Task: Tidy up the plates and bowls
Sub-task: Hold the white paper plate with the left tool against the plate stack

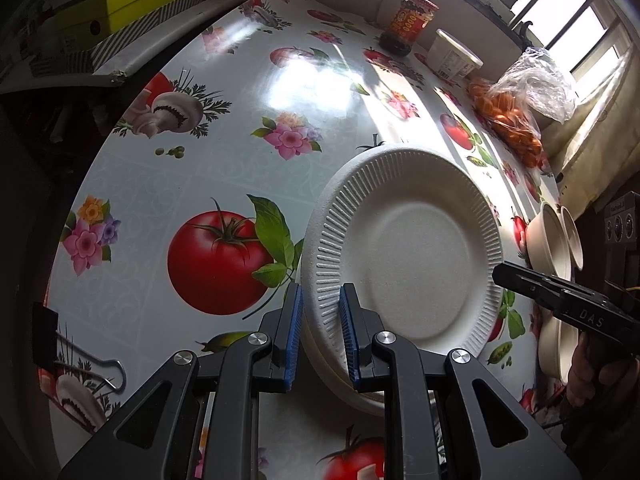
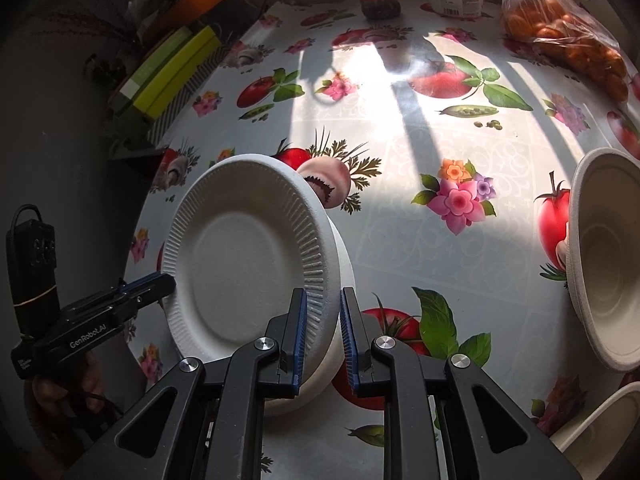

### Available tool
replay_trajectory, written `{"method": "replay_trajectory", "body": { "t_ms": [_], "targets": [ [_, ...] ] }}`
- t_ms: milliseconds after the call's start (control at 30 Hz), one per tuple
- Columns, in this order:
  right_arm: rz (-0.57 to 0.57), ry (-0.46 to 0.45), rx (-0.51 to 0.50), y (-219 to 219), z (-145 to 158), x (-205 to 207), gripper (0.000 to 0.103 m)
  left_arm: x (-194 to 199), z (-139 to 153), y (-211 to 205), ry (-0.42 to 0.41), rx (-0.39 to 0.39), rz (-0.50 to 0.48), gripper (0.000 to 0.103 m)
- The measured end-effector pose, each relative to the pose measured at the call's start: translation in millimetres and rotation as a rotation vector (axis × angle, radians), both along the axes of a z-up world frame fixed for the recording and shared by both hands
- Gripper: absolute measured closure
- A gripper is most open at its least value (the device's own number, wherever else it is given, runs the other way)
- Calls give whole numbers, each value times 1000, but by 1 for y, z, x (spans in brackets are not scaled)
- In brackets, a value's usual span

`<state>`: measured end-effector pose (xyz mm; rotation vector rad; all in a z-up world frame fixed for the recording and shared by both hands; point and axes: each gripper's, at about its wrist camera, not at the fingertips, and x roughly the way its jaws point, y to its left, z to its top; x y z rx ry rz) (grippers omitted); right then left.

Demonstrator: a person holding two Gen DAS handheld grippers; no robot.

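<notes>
Both grippers are on the same plate right now. The left gripper [image 1: 320,336] has its blue ribbed pads either side of the plate's [image 1: 404,248] left rim, and the right gripper [image 2: 323,334] straddles the opposite rim. Neither looks fully clamped: there's a visible gap between pad and rim on both, though with the fisheye warp I can't swear there's no light contact. I'd call them parted around the rim, not gripping yet.

The plate sits on top of a small stack of plates [image 2: 336,344] near the front of the table [image 1: 160,184]. So this looks like the stacking step, either settling this one or about to lift it. Next move calls for closing gently and evenly; pulp plates flex and crease easily.

Material-wise: matte white moulded fibre, fluted rim, flat centre. The bowls [image 2: 608,264] off to the right are the same stuff, deeper and smooth-walled. The tablecloth is glossy vinyl printed with tomatoes.
</notes>
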<state>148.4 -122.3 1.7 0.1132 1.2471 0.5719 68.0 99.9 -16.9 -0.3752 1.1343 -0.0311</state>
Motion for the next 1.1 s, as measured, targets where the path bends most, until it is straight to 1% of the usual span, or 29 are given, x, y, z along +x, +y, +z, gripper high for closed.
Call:
{"method": "replay_trajectory", "body": {
  "t_ms": [367,800,967,1100],
  "targets": [
    [-1,-7,-23,2,-6,-4,86,-2,-3,-1,6,-2,-1,83],
    [-3,-11,-27,2,-8,-4,86,-2,-5,-1,12,-1,4,83],
    [4,-27,-39,4,-7,-6,86,-3,-5,-3,9,20,0,83],
    [6,-40,-48,5,-7,-7,86,-4,-5,-3,9,23,1,83]
  ]
}}
